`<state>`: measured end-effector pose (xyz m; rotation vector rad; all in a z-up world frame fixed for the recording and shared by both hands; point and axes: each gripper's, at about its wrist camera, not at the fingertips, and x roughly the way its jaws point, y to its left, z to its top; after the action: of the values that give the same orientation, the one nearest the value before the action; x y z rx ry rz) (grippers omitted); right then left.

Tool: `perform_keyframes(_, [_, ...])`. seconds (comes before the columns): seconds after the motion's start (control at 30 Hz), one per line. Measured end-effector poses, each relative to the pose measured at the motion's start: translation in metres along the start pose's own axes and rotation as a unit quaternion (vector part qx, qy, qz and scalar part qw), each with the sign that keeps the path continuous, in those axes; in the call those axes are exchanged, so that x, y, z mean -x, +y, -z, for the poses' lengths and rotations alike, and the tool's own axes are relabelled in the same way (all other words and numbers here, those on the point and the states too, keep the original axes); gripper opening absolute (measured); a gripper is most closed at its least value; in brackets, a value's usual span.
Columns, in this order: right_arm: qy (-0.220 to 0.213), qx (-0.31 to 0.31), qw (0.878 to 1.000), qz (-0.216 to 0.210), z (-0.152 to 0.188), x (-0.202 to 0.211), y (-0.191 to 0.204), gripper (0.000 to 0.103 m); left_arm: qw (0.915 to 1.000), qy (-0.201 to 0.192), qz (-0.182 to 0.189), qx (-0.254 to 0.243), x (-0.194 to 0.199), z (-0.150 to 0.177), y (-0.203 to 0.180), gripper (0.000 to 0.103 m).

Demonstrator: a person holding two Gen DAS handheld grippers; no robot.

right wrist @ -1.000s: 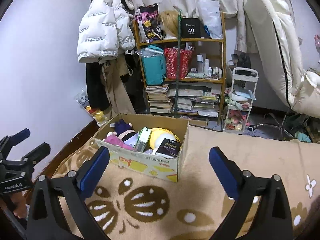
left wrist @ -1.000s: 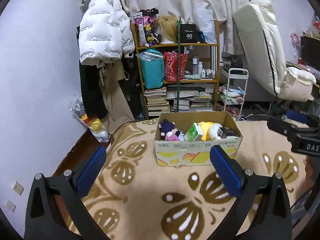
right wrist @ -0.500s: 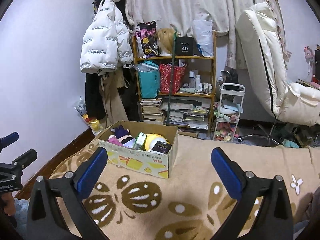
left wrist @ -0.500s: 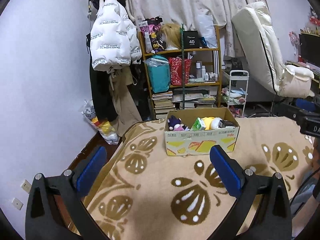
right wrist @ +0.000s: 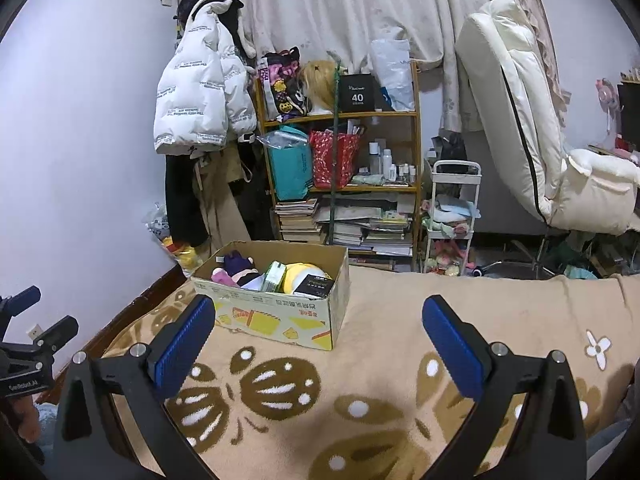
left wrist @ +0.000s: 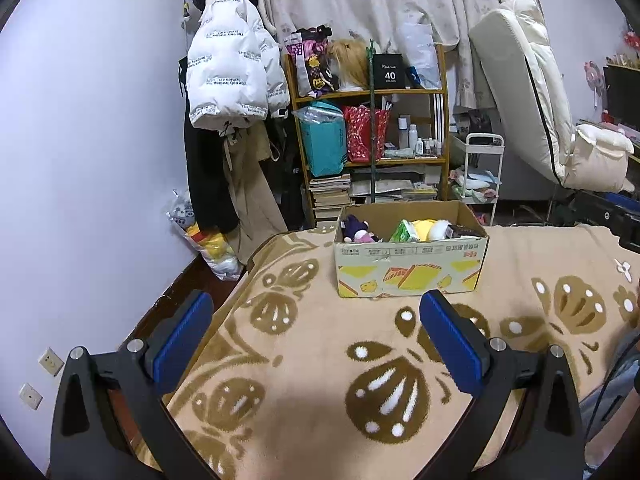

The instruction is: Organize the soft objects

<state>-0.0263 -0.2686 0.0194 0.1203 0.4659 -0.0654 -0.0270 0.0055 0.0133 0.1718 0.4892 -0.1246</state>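
A cardboard box (left wrist: 410, 258) sits on the patterned beige blanket (left wrist: 320, 360), and it already holds the soft things: a purple plush toy (left wrist: 354, 228) at the box's left end, a green packet (left wrist: 404, 230) and a yellow plush toy (left wrist: 426, 228) in its middle, and a dark little carton (right wrist: 314, 284) at its right end. Nothing soft lies loose on the blanket around the box, so the gathering looks finished or nearly so; whether the contents need sorting further cannot be judged from here. The left claw (left wrist: 316, 340) hovers well short of the box with its blue pads wide apart and nothing between them. The right claw (right wrist: 320, 344) is likewise spread and empty, aimed past the box's right corner. The blanket appears to cover a bed, with a dark wooden edge (left wrist: 176, 292) showing to the left of the box. Behind the box stands a crowded wooden shelf (left wrist: 368, 136) with bags, bottles and stacked books, a white puffer jacket (left wrist: 232, 76) hanging to the shelf's left, and pale curtains (left wrist: 380, 4) above. To the shelf's right are a small white cart (left wrist: 478, 176) and a cream recliner (left wrist: 544, 108).
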Motion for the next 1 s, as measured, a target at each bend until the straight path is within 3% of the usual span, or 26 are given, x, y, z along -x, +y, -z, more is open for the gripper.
perform_keyframes(1.0, [0.022,0.006,1.0,0.006,0.013,-0.013,0.001,0.103,0.9997,0.009,-0.018,0.012,-0.012,0.001,0.005,0.102])
